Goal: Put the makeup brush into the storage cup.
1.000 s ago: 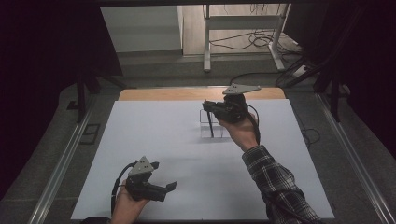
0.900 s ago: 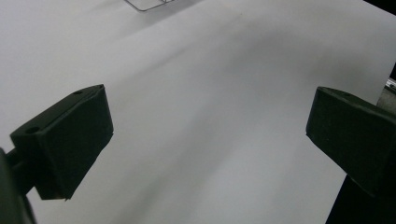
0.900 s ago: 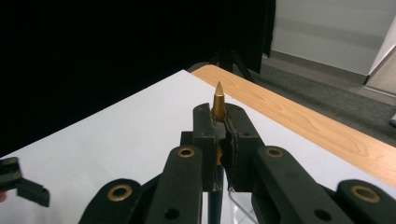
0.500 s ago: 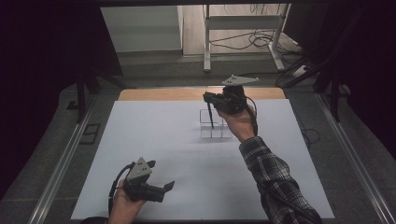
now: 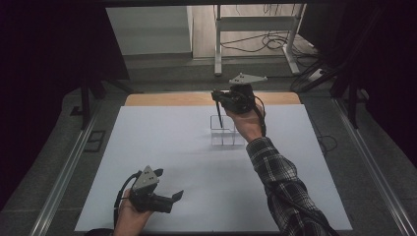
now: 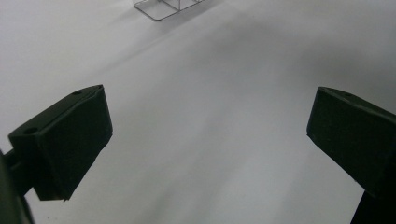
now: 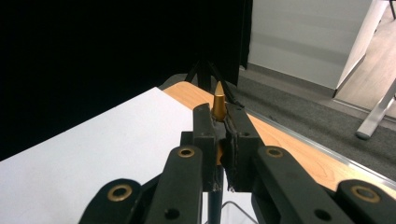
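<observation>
Over the clear box, right tool pinching a pen; left tool spread.

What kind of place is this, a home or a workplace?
Probably a lab or recording workspace: a white-covered table with a fixed camera above it, dark curtains at the sides, loose cables on the floor behind, and hand-held grippers.

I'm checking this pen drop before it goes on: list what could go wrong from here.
1. The right hand-held gripper clamps the pen near its gold tip, so the long lower part could swing and miss the clear holder.
2. The holder looks light and nothing steadies it: the left hand-held gripper is open, far off near the table's front edge. A nudge could tip or slide it.
</observation>
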Demonstrator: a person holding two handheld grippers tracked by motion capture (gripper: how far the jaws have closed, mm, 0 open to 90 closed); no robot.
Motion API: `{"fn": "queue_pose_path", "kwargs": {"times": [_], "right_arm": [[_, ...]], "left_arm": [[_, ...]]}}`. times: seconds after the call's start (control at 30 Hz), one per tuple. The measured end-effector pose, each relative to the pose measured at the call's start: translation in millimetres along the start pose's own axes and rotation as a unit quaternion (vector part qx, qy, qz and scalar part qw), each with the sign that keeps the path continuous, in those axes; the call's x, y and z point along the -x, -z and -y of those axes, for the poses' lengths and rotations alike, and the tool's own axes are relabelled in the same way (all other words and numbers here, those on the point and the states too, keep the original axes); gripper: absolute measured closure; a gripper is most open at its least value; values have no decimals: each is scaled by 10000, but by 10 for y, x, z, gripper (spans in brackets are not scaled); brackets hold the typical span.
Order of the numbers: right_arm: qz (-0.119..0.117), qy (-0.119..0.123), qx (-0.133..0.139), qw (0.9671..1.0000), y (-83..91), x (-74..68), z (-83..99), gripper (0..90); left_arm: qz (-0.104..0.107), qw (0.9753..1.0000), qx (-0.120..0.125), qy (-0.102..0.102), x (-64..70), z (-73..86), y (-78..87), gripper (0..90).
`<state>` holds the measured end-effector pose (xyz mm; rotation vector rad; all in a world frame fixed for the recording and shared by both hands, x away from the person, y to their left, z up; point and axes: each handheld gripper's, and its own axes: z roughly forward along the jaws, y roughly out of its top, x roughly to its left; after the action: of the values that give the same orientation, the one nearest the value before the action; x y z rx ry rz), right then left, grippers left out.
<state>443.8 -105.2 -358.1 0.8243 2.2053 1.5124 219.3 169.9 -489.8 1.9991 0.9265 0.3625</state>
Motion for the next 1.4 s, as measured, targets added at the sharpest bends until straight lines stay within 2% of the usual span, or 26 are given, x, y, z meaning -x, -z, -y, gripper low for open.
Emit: {"fn": "queue_pose_path", "kwargs": {"times": [0.23,0.57,0.77,1.4], "right_arm": [[103,64,-20,9999,-100,24,25,835],[223,85,-37,9997,-202,56,134,834],[228,78,-95,9997,-250,55,211,834],[272,57,-304,9992,-378,61,508,832]], "left_arm": [[-25,10000,-46,-74,17,-3,-9,3],[-34,10000,-55,-56,17,-2,-8,3],[-19,9999,-90,-83,21,-2,-16,4],[38,10000,-29,19,8,0,-10,4]]}}
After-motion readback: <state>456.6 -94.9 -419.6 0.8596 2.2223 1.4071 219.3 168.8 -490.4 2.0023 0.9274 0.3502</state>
